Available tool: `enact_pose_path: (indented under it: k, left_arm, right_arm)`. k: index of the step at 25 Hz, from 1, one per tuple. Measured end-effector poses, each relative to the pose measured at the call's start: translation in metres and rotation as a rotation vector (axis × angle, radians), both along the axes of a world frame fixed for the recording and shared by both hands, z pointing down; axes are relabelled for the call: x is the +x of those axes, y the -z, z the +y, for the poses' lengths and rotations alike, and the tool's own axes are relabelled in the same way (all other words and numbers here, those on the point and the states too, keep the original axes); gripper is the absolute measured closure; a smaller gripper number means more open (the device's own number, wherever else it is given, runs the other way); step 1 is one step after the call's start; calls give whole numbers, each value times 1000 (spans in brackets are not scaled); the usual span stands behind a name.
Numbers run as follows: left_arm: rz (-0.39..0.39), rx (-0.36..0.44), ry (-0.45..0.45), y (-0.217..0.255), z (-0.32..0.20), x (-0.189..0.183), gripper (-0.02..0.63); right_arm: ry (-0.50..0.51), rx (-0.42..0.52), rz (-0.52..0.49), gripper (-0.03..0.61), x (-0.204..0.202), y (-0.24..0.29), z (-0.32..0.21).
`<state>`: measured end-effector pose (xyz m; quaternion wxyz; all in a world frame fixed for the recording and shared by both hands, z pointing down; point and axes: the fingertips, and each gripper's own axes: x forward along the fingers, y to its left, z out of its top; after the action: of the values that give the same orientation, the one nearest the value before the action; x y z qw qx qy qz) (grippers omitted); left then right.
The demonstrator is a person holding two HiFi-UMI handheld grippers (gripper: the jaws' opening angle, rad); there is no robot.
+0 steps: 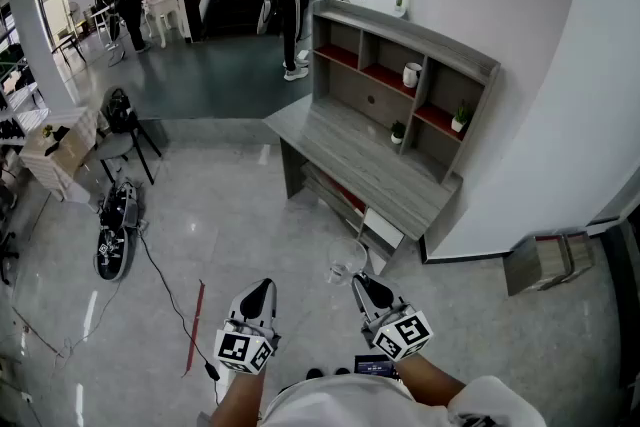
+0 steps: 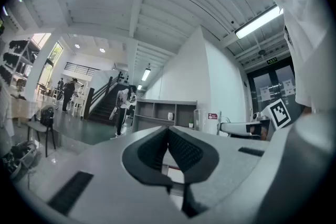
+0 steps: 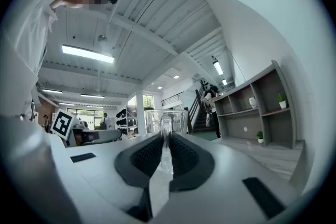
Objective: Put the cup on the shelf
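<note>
Your right hand-held gripper (image 1: 365,287) is pinched shut on the wall of the clear cup (image 1: 345,271), which sits just off its tip at eleven o'clock. The shelf (image 1: 400,33) lies well apart at about one o'clock, above the worktop (image 1: 370,160), so carry with the right arm, held low and pointing forward. Your left hand-held gripper (image 1: 260,297), alongside at nine o'clock, has its jaws together on nothing.

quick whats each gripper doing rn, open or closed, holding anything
left gripper: closed, nothing between the jaws.
right gripper: closed on the wall of the clear cup.
</note>
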<state>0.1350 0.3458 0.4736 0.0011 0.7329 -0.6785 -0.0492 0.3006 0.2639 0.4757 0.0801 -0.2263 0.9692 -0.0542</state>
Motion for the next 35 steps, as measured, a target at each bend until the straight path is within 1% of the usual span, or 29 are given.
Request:
enact_pose_path:
  k: [3,5,6,9,12,18,24,29,35]
  left_arm:
    - [3,33,-11,14,-3,21,604]
    - [23,31,-6,14,-4,30,604]
    - [21,25,-2,12,-4,34,604]
    - [-17,20,-9,13,-3,49,604]
    - [-17,17,1,10,-6,60,604]
    - [-41,16,60,12,2,63,604]
    - [-60,3,88,6,5,70,604]
    - [-65,4,76,6,4,80,604]
    - [-64,5,46,4,3,98,604]
  right_arm:
    - [-10,21,14,534,17,4,-2]
    - [-16,17,13,534,28,3,-3]
    - [-18,11,11,534,33,2,-2]
    - [-21,13,6,534,42,3,-1]
    - [-31,28,14,534,52,2,-3]
    - [-31,80,47,534,57,1,4]
    - [-63,75,63,532,69,-7,0]
    - [-108,58,51,534,88,-9,-8]
    - [-93,59,43,534,102,-11,-7]
